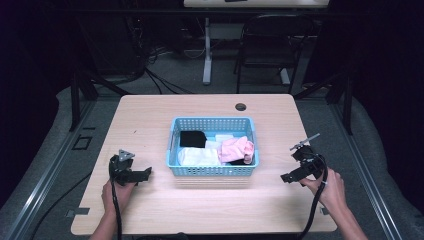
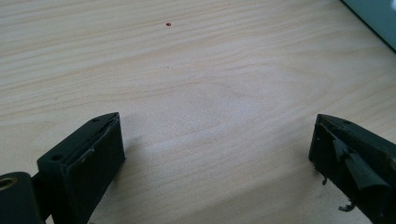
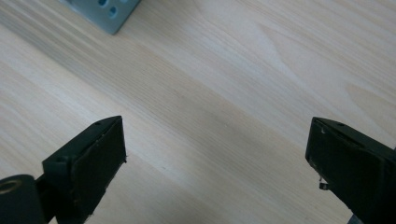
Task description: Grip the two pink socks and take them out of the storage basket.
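Both jaws are held wide and empty: left hand-held gripper (image 1: 131,172), right hand-held gripper (image 1: 301,167). Socks (image 1: 236,148) are piled in the basket (image 1: 212,170) mid-bench (image 1: 200,205). The light basket could be pushed if bumped.

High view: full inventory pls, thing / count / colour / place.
table: 1, light wood, centre of the view
basket: 1, light blue, middle of the table
cloth items in the basket: black at back left, white at front left, pink at right; exact count unclear
cable hole: 1, dark, table's far edge
chair: 1, black, behind the table
second table: 1, white leg, background
left tongs: 1, black, open, left of basket
right tongs: 1, black, open, right of basket
hands: 2, left hand, right hand, near edge
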Tool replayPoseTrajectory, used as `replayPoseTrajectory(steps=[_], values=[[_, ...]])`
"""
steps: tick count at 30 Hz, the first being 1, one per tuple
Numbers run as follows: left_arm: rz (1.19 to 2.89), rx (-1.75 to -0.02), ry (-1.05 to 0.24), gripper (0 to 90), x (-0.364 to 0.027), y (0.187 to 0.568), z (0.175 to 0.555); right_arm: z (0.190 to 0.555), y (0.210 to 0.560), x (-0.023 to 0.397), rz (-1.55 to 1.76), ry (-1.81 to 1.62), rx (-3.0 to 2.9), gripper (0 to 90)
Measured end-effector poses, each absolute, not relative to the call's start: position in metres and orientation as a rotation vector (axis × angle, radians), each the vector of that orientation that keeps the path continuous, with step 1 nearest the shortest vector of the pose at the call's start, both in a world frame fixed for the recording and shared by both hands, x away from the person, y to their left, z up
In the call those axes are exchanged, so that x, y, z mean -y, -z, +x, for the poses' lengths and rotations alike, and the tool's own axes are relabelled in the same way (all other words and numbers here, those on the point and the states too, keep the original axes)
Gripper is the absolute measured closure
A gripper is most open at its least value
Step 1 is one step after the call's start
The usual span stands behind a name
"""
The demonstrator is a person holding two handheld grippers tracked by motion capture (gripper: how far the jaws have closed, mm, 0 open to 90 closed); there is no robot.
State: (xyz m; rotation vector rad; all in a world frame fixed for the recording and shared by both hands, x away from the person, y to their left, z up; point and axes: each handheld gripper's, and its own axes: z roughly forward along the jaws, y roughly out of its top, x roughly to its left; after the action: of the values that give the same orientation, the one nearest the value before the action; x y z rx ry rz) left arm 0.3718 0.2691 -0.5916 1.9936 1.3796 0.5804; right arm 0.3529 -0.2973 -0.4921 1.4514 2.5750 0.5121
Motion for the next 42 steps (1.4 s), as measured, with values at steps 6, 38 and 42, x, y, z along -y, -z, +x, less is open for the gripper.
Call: replayPoseTrajectory(steps=[6, 38, 42], values=[[1.988, -1.384, -0.583, 3.1, -0.268, 0.592, 0.372, 0.360, 0.480, 0.284, 1.420, -0.543, -2.595, 4.5], [1.977, -1.393, -0.594, 4.3, -0.267, 0.592, 0.372, 0.421, 0.429, 0.170, 1.114, -0.568, -2.717, 4.8], [1.977, -1.392, -0.594, 4.2, -0.267, 0.592, 0.372, 0.430, 0.435, 0.152, 1.078, -0.538, -2.750, 6.4]])
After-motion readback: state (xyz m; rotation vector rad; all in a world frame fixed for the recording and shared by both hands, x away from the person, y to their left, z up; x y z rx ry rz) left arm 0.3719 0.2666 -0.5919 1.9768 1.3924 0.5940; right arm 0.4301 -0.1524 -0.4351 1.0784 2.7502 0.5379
